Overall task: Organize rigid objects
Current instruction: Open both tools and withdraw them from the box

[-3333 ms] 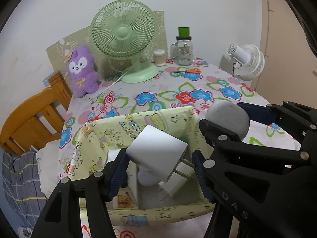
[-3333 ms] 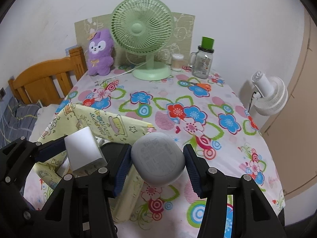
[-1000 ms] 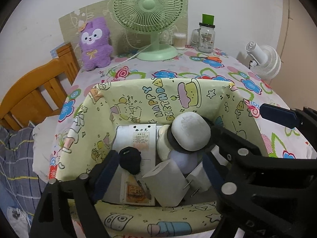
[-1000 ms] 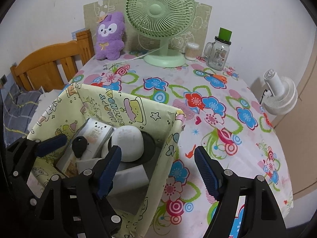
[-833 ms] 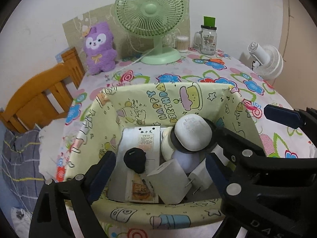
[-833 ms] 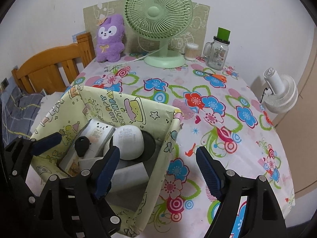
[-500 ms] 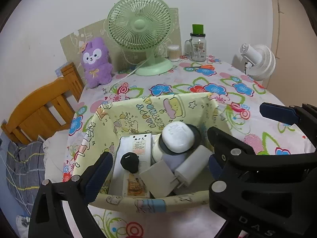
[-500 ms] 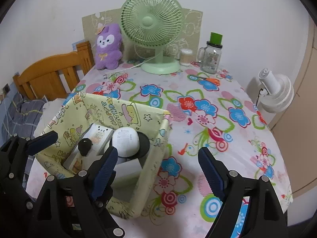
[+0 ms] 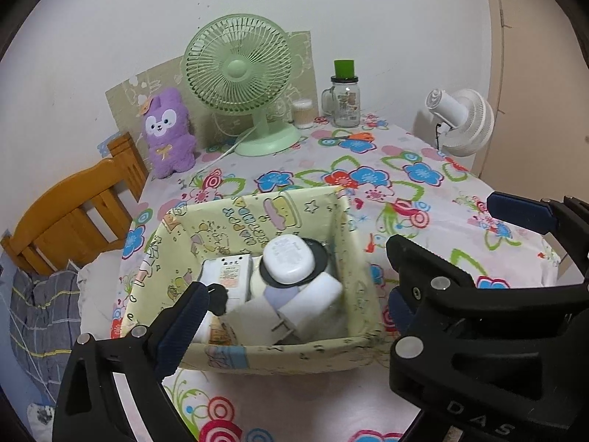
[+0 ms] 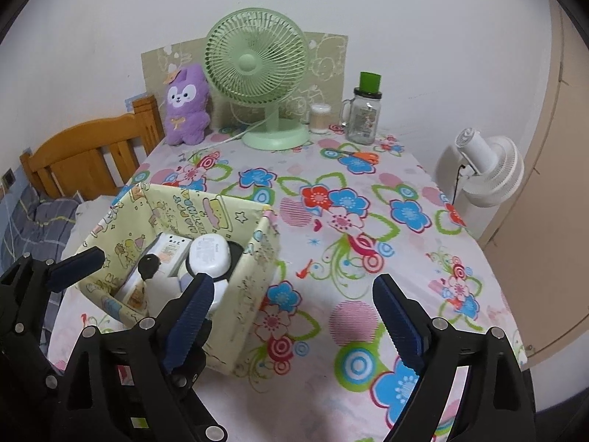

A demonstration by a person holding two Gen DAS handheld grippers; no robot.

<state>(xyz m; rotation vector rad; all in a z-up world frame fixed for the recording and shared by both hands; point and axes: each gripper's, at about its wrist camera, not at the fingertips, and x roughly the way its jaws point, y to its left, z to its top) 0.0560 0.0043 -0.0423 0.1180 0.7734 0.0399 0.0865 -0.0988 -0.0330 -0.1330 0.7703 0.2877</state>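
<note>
Lying in the yellow box [image 9: 257,353], white charger [image 9: 313,302] below both released jaws, right jaws just widening

A printed floral cloth [image 10: 368,221] covers the desk. The yellow box [image 9: 257,353] looks like soft patterned fabric; the round case [image 9: 289,263] inside it is smooth matt white plastic. The fan [image 10: 256,55] is pale green plastic, the jar [image 10: 362,119] clear glass, the headboard [image 10: 84,158] varnished wood, the toy [image 10: 186,107] purple plush.

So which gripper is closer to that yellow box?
Left. The left gripper hangs open just above the yellow box; the right gripper, also open, sits past its right wall.
</note>
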